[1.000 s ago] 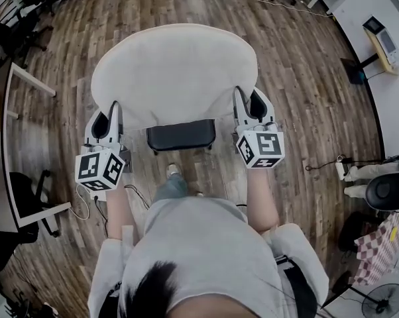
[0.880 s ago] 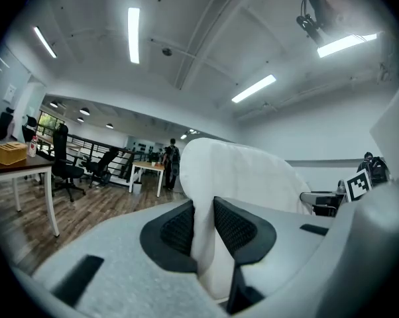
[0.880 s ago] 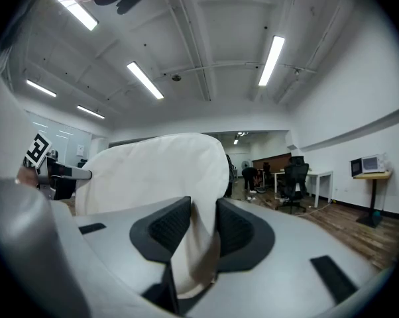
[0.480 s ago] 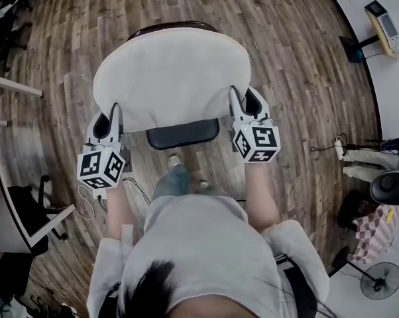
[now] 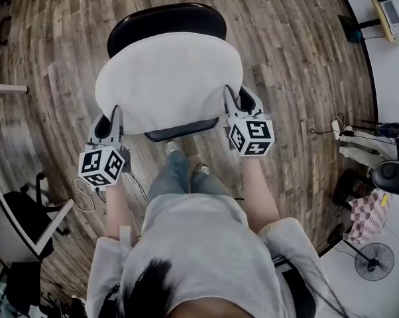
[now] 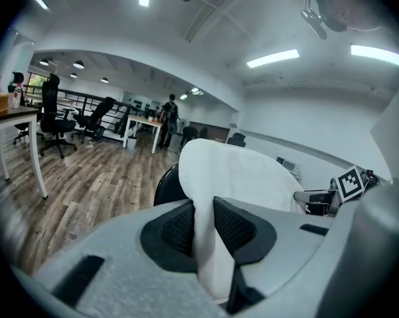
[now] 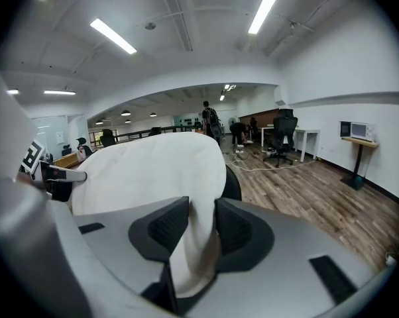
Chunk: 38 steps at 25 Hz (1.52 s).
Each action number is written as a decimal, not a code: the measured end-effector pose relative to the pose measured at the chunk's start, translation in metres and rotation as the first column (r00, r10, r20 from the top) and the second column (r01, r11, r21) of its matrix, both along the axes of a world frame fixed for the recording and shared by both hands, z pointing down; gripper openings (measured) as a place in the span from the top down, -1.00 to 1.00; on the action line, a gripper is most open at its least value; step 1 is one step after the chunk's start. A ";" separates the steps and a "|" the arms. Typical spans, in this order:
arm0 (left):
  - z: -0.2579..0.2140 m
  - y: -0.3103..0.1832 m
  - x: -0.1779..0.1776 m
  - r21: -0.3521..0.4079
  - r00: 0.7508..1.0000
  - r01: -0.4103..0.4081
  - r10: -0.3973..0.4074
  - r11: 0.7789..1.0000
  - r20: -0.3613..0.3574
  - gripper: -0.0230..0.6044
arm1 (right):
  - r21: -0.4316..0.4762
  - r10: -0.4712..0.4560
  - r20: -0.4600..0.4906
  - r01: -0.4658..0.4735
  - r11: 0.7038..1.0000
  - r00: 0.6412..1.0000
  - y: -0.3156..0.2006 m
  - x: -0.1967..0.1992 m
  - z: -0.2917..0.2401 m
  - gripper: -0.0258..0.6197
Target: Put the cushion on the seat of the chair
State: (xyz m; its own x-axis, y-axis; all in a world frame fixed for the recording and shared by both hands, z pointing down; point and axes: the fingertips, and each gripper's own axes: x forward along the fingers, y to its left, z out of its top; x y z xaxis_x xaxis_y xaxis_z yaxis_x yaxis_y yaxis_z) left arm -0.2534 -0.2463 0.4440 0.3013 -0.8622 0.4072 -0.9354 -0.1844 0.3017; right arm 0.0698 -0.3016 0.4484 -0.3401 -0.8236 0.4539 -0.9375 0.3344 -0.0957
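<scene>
While the white cushion (image 5: 170,78) hung over the black chair (image 5: 166,20), the left gripper (image 5: 112,121) was shut tight on its left edge. The right gripper (image 5: 239,101) had just been opening its jaws. The cushion's right edge was between them and touched both pads. The cushion was right above the seat (image 5: 181,131), with its far end by the chair's back. To do this step well, I think both sides should go down together, so the cushion lands flat (one side let go too soon could make it flop over). It should also sit in the middle, not hang off one side. Most of the seat was hidden under the cushion, and only a thin dark strip at the front showed. I could not tell if the cushion was touching the seat or was just above it. The chair's legs were hidden too. Each gripper view showed little more than the cushion's edge and a bit of the dark chair behind it.
</scene>
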 end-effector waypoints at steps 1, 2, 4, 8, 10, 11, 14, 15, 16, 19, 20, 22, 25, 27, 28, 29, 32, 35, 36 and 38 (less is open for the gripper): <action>0.008 -0.001 -0.001 -0.011 1.000 -0.009 0.009 1.000 -0.002 0.71 | -0.019 0.009 0.001 -0.009 1.000 1.000 0.000 -0.001 0.009 0.56; 0.015 -0.002 -0.002 -0.020 1.000 -0.018 0.018 1.000 -0.004 0.71 | -0.038 0.018 0.004 -0.017 0.999 1.000 0.000 -0.001 0.018 0.56; 0.030 -0.003 -0.002 -0.043 1.000 -0.030 0.030 0.999 -0.009 0.71 | -0.074 0.033 0.010 -0.032 0.997 0.999 -0.001 -0.001 0.034 0.56; 0.065 -0.003 -0.002 -0.107 1.000 -0.029 0.028 0.994 -0.014 0.71 | -0.133 0.052 -0.007 -0.052 0.990 0.999 0.000 0.002 0.068 0.55; 0.083 0.000 -0.004 -0.138 1.000 -0.023 0.021 0.990 -0.016 0.71 | -0.160 0.059 -0.017 -0.061 0.985 0.998 0.001 0.001 0.085 0.54; 0.091 0.001 -0.004 -0.150 1.000 -0.019 0.017 0.988 -0.017 0.71 | -0.174 0.062 -0.018 -0.064 0.983 0.998 0.002 0.001 0.094 0.54; 0.115 0.005 -0.003 -0.184 1.000 -0.009 0.007 0.983 -0.014 0.71 | -0.213 0.066 -0.018 -0.068 0.975 0.998 0.007 0.001 0.118 0.54; 0.123 0.007 -0.002 -0.195 1.000 -0.008 0.005 0.981 -0.014 0.71 | -0.225 0.065 -0.022 -0.069 0.972 0.998 0.008 0.002 0.126 0.54; 0.131 0.008 -0.001 -0.207 1.000 -0.008 0.005 0.978 -0.015 0.71 | -0.235 0.065 -0.026 -0.069 0.970 0.998 0.010 0.003 0.133 0.54; 0.156 0.010 0.001 -0.242 1.000 -0.002 -0.002 0.970 -0.018 0.71 | -0.259 0.059 -0.041 -0.068 0.963 0.997 0.011 0.006 0.155 0.54; 0.165 0.011 0.002 -0.255 1.000 0.001 -0.007 0.967 -0.020 0.71 | -0.266 0.056 -0.047 -0.067 0.962 0.997 0.011 0.006 0.163 0.54; 0.182 0.014 0.004 -0.280 1.000 0.007 -0.014 0.960 -0.024 0.71 | -0.282 0.052 -0.061 -0.067 0.957 0.997 0.012 0.008 0.178 0.54; 0.206 0.018 0.007 -0.309 1.000 0.009 -0.015 0.951 -0.019 0.71 | -0.300 0.041 -0.078 -0.063 0.952 0.996 0.014 0.011 0.200 0.54; 0.220 0.019 0.008 -0.324 1.000 0.002 -0.005 0.946 -0.009 0.71 | -0.310 0.034 -0.088 -0.060 0.949 0.996 0.016 0.011 0.214 0.54; 0.226 0.019 0.009 -0.330 1.000 -0.002 0.001 0.944 -0.005 0.71 | -0.316 0.033 -0.092 -0.060 0.947 0.995 0.017 0.012 0.220 0.54; 0.232 0.019 0.009 -0.335 1.000 -0.006 0.006 0.942 -0.001 0.71 | -0.320 0.033 -0.095 -0.062 0.945 0.995 0.018 0.012 0.227 0.54; 0.251 0.017 0.008 -0.348 1.000 -0.007 0.014 0.937 0.019 0.71 | -0.330 0.032 -0.103 -0.065 0.942 0.994 0.018 0.012 0.245 0.54; 0.270 0.016 0.006 -0.365 0.999 0.001 0.014 0.931 0.036 0.71 | -0.331 0.023 -0.128 -0.065 0.941 0.992 0.017 0.009 0.263 0.54; 0.276 0.016 0.006 -0.372 0.999 0.001 0.014 0.928 0.037 0.71 | -0.334 0.023 -0.135 -0.067 0.940 0.991 0.017 0.009 0.269 0.54; 0.288 0.017 0.007 -0.384 0.999 -0.004 0.020 0.923 0.035 0.71 | -0.344 0.026 -0.146 -0.076 0.936 0.989 0.017 0.011 0.282 0.54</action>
